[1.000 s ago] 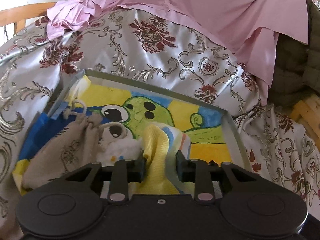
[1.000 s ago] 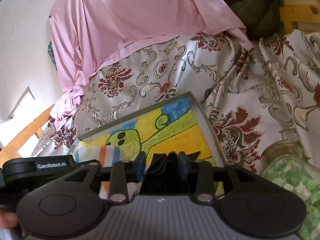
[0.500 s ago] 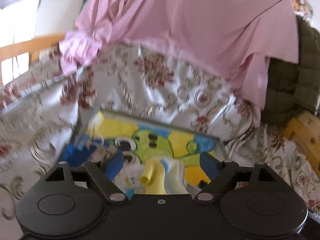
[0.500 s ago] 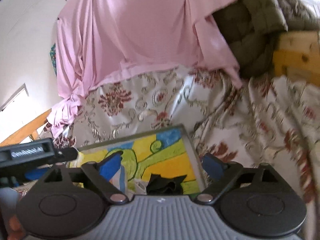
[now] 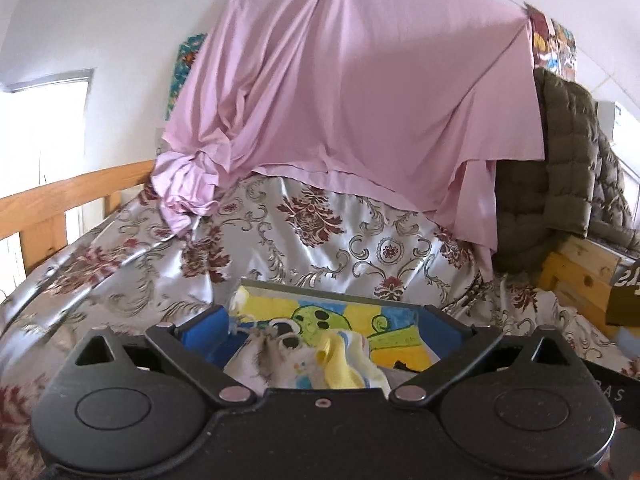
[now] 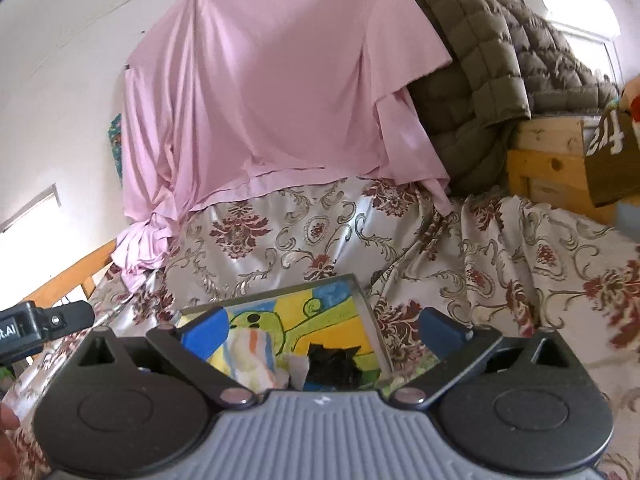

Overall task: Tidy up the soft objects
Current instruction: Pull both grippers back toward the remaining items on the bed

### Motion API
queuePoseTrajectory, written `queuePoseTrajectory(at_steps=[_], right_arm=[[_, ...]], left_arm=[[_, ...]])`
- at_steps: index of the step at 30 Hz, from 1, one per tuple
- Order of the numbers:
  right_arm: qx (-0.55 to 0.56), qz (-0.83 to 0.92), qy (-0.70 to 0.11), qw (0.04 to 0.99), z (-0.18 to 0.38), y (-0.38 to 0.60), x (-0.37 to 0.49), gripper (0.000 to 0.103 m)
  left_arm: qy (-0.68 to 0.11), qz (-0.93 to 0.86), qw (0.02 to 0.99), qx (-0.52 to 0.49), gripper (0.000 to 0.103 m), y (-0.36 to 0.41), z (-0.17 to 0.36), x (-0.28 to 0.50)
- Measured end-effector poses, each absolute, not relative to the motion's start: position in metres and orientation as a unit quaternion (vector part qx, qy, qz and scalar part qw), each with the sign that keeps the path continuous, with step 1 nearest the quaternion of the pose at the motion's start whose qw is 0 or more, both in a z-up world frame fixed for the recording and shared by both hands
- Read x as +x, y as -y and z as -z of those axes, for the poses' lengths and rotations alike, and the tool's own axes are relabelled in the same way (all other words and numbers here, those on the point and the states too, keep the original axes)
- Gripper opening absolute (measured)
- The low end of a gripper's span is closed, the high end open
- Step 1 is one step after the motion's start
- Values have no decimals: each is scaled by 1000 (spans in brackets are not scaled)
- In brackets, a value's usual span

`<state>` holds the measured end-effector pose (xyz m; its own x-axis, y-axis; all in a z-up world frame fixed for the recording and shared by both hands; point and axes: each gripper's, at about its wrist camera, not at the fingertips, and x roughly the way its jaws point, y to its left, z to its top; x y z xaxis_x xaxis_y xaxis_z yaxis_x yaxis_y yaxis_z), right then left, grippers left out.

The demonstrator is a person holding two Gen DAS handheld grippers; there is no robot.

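Hovering with jaws just spread wide and empty, left gripper (image 5: pixel 320 322) and right gripper (image 6: pixel 322 322) frame cloths (image 5: pixel 340 360) on the tray (image 6: pixel 362 308), lower centre.

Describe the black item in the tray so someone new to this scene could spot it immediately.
On the floral bedspread lies a shallow tray painted with a green cartoon figure. The black cloth sits crumpled at its near right corner, right of the striped cloth: the only dark piece among pale ones.
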<state>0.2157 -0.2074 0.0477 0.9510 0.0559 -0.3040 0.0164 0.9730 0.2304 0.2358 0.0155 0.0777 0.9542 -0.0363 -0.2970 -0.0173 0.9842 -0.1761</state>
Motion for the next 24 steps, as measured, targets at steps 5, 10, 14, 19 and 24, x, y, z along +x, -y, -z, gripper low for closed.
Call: queuePoseTrajectory(at_steps=[5,10,14,19,24], right_arm=[[102,-46,-143,983,-42,194,167,103],[86,-56,-129,986,-38,182,124,103],[66,-47,-116,990,-33,175,91,103],[46,-40,-117,991,-22,168,63,103],[20,-32,-143,989,-10,157,55,103]], left_arm=[[-150,-17,984,-96,102,-25,-67,187],[-151,-36,981,-116,102,-36,-53,146],[-158,-39,980,-116,102,-45,-43,121],[-170,-42,979,-103,102,-54,-24,99],[-182,-46,977,-102,102,-56,-16,86]])
